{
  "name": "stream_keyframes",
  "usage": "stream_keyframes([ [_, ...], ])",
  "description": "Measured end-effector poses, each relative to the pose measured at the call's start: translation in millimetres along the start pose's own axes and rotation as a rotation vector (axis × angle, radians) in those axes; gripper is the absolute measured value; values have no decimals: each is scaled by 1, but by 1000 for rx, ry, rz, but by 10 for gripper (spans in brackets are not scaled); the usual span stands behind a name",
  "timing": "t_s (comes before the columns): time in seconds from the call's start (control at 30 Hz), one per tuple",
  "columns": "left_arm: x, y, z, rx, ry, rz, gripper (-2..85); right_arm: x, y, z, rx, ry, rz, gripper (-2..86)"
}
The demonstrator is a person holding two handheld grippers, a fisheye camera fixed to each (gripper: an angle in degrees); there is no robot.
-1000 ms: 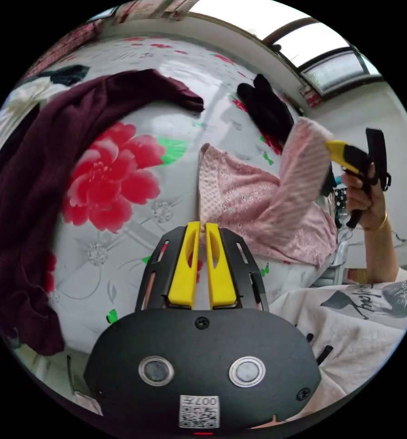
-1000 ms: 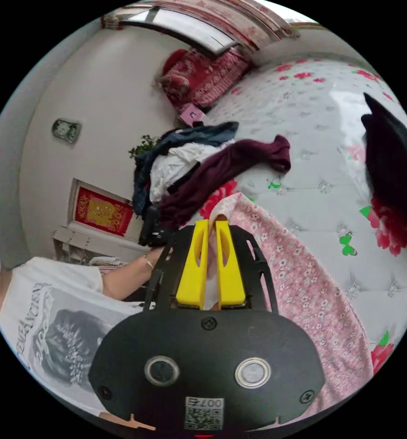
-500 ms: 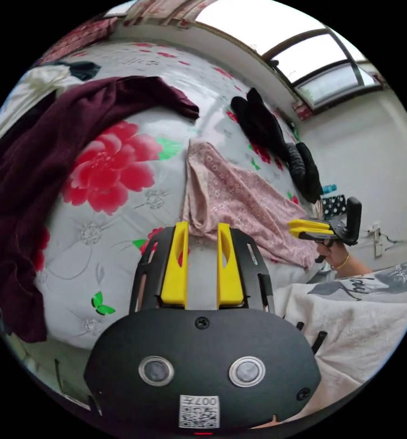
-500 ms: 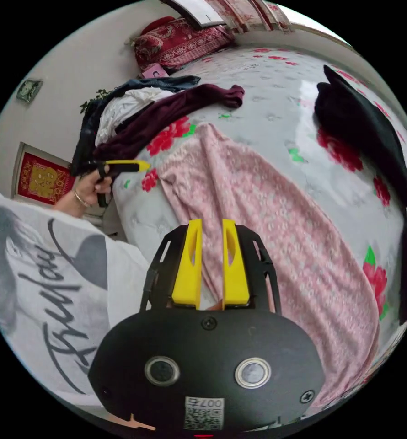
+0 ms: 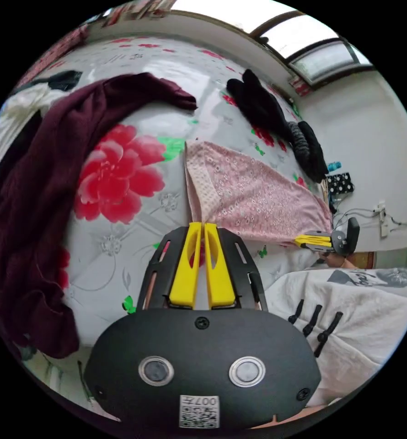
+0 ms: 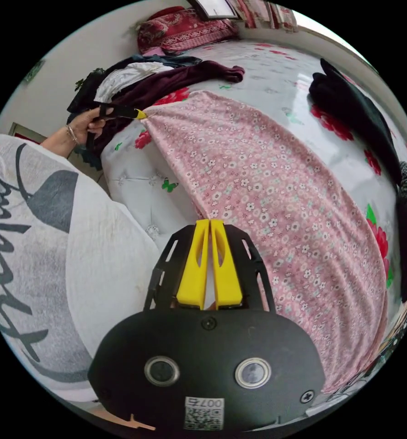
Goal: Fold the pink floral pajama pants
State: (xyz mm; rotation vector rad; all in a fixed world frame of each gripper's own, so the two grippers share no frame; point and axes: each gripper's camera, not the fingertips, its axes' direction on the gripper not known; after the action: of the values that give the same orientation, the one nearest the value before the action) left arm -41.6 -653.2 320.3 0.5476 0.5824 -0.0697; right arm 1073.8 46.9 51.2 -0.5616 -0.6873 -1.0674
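Both grippers are pinched tight on the near edge of the pants (image 6: 276, 192), one at each end, so the cloth sits stretched flat for a fold. The left gripper (image 5: 202, 225) has its jaws closed on one corner, right beside the big red flower on the bed (image 5: 121, 238). The right gripper (image 6: 209, 223) is closed on the same edge further along. The pants lie along the bed's near side, long axis running from one gripper to the other, with the maroon garment (image 5: 34, 183) past the left end and black clothes (image 6: 350, 105) beyond the far edge.
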Motion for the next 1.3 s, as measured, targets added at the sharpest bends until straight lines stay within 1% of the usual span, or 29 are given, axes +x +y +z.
stream_keyframes([
  [0.03, -5, 2, 4, -3, 1, -22, 26, 4, 3, -2, 5, -9, 27, 1],
  [0.1, -20, 9, 18, -47, -16, -121, 84, 13, 6, -7, 3, -33, 90, 3],
  [0.13, -22, 11, 19, -48, -15, -137, 88, 18, 9, -16, 14, -58, 120, 4],
  [0.23, -24, 27, 9, 38, 23, -192, 103, 28, 29, -52, 111, -76, 176, 6],
  [0.27, -23, 32, 8, 63, 66, -201, 112, 31, 34, -60, 126, -79, 191, 7],
  [0.37, -24, 36, 27, 55, 140, -240, 138, 52, 64, -93, 200, -105, 287, 8],
  [0.4, -27, 35, 36, 48, 135, -278, 144, 62, 77, -104, 224, -121, 331, 8],
  [0.47, -30, 31, 36, 125, 119, -292, 146, 78, 97, -120, 256, -140, 398, 8],
  [0.57, -43, 17, 45, 156, 189, -365, 126, 101, 128, -149, 313, -180, 486, 8],
  [0.63, -51, 12, 51, 172, 194, -390, 79, 120, 156, -178, 381, -192, 555, 7],
  [0.67, -57, 9, 59, 163, 248, -402, 51, 125, 164, -185, 397, -193, 573, 7],
  [0.7, -61, 9, 62, 176, 314, -440, 37, 136, 180, -199, 424, -192, 616, 7],
  [0.73, -60, 9, 60, 203, 334, -444, 34, 147, 198, -214, 457, -194, 660, 7],
  [0.8, -33, 3, 41, 300, 366, -327, 24, 162, 227, -238, 520, -192, 730, 7],
  [0.83, -21, -1, 35, 308, 360, -279, 22, 171, 249, -254, 567, -186, 781, 8],
  [0.9, 47, -23, 12, 307, 330, -8, 20, 184, 284, -278, 641, -177, 853, 10],
  [0.93, 67, -29, 9, 301, 328, 63, 20, 191, 308, -294, 687, -157, 901, 12],
  [1.0, 158, -46, 7, 246, 349, 352, 23, 202, 344, -317, 754, -115, 975, 16],
  [1.03, 182, -48, 11, 223, 356, 422, 25, 208, 368, -332, 797, -86, 1029, 20],
  [1.1, 277, -44, 45, 111, 395, 673, 36, 217, 403, -352, 859, -43, 1115, 29],
  [1.13, 298, -40, 58, 80, 408, 727, 39, 222, 426, -363, 901, -18, 1171, 36],
  [1.2, 367, -15, 124, -73, 518, 884, 77, 229, 456, -377, 950, 16, 1253, 46],
  [1.23, 380, -9, 143, -124, 541, 905, 93, 233, 474, -383, 975, 29, 1303, 51],
  [1.27, 401, 3, 181, -242, 543, 929, 117, 236, 482, -385, 985, 33, 1328, 53],
  [1.3, 413, 11, 213, -329, 505, 919, 130, 241, 496, -388, 995, 41, 1378, 57],
])
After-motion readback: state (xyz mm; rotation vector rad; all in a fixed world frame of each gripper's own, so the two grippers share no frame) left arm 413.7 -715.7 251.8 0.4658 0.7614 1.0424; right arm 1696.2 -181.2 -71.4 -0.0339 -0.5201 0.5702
